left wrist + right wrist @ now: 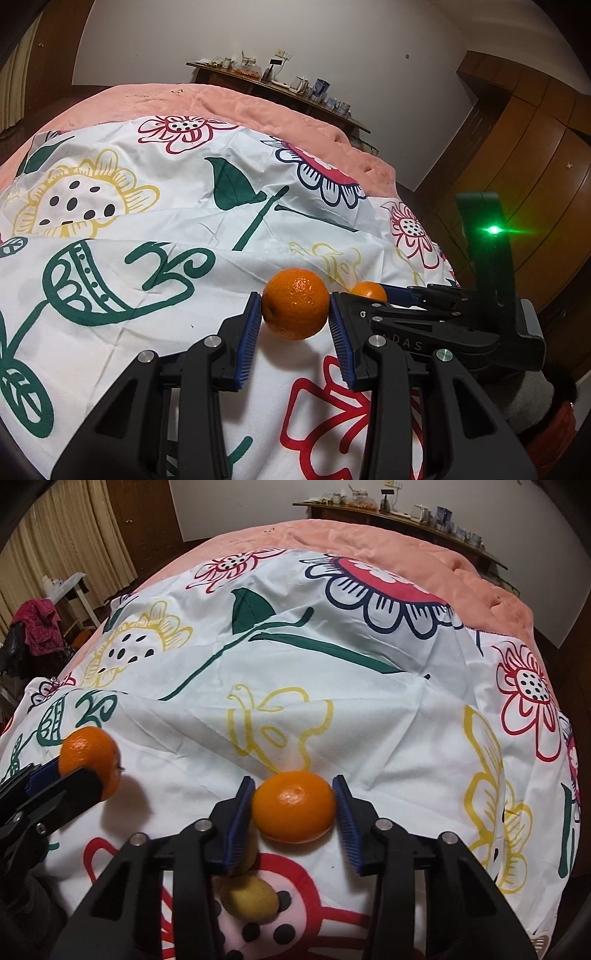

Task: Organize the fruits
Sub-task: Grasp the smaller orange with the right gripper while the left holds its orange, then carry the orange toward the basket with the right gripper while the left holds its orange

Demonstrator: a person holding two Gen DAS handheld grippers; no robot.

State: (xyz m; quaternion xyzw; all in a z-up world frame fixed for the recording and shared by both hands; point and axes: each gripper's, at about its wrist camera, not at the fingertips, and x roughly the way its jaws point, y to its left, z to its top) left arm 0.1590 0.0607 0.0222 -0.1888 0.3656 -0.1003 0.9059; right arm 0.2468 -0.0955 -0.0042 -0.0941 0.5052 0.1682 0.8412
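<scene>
Closely side by side over a floral bedsheet [369,701]: left tongs [295,317] clamped on an orange [296,302], lifted; right tongs [294,805] pressed around another orange [294,805], beside a yellow lemon [249,899].

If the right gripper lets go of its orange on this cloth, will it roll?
Probably a little: the orange is round and the floral cloth looks smooth, though its wrinkles may stop it. The right gripper's ribbed pads seem to hold it securely.

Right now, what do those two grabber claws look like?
Both are black plastic with silver round bolts. Each finger ends in a blue ribbed pad. The left gripper and the right gripper look alike. The right one has faint letters on its side and a tall black post with a green light.
</scene>
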